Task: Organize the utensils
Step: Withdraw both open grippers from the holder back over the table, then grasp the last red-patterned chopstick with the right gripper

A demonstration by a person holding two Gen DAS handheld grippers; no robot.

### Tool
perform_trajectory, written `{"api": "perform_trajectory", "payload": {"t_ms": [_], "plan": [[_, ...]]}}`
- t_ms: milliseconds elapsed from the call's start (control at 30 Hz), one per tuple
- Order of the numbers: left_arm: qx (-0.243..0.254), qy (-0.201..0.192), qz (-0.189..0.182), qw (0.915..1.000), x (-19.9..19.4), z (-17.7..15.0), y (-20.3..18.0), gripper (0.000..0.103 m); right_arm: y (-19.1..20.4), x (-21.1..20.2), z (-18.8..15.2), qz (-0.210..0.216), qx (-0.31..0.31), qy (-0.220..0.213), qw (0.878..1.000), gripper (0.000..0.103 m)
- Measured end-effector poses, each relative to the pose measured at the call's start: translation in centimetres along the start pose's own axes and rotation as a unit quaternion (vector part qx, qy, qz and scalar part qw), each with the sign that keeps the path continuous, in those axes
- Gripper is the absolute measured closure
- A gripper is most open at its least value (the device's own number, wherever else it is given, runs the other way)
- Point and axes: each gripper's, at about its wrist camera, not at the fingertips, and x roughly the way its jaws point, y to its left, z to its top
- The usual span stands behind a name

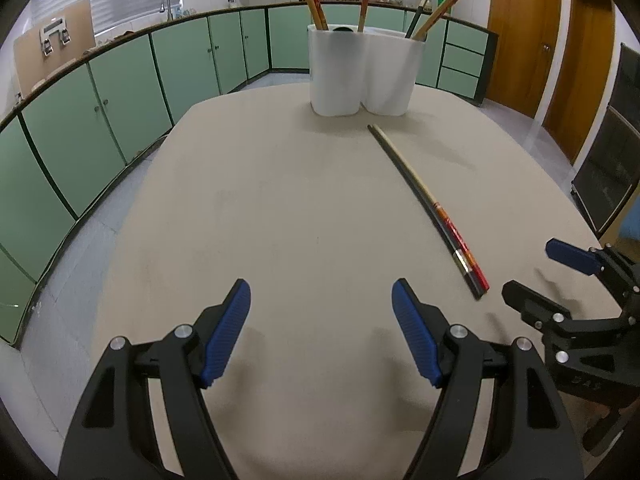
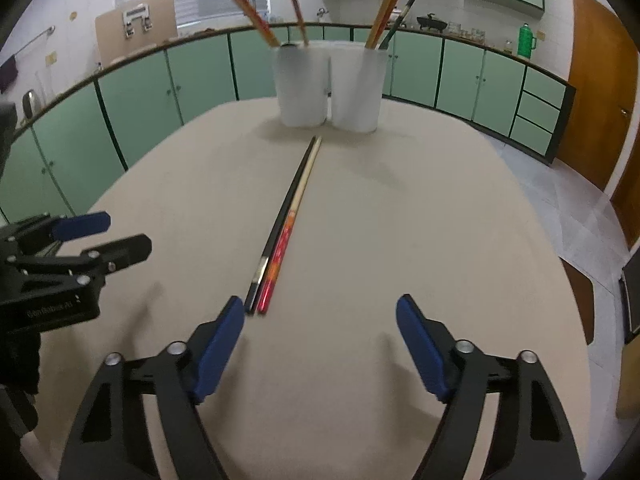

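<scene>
Two chopsticks lie side by side on the beige table: a black chopstick and a red-and-tan chopstick; the pair also shows in the left wrist view. Their tips point at a white two-compartment holder, also seen in the left wrist view, which holds several chopsticks upright. My right gripper is open and empty, just short of the pair's near ends. My left gripper is open and empty, left of the pair.
Green kitchen cabinets curve around the back and left. Wooden doors stand at the right. The table edge drops to a tiled floor on the right. In each view the other gripper shows at the frame's side.
</scene>
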Motion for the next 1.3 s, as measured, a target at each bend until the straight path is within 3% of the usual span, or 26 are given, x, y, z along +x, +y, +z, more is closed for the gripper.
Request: {"api": "perform_trajectory", "payload": {"t_ms": [300,733,867,1100,1300], "plan": [[-0.005,0.004,0.0,1.0,0.2,-0.6,0.4,0.031,0.2,0.8,0.0,-0.002,-0.003,0.018,1.0,0.045],[-0.013,0.005,0.0,0.9999,0.3,-0.7,0.5,0.031,2.0,1.2,0.0,0.007,-0.024,0.027,0.999,0.049],[-0.013,0.005,0.0,0.9999,0.3,-0.6,0.5,0.031,2.0,1.4,0.3,0.012,-0.016,0.029,0.999,0.059],[-0.009,0.008,-0.003,0.9999,0.4,-0.7,0.3,0.031,2.3,1.4,0.2,0.024,-0.016,0.027,0.999,0.094],[-0.006,0.009,-0.009,0.9999,0.5,-0.7,-0.7,0.031,1.7,1.1,0.2,0.028,0.004,0.021,0.999,0.097]]}}
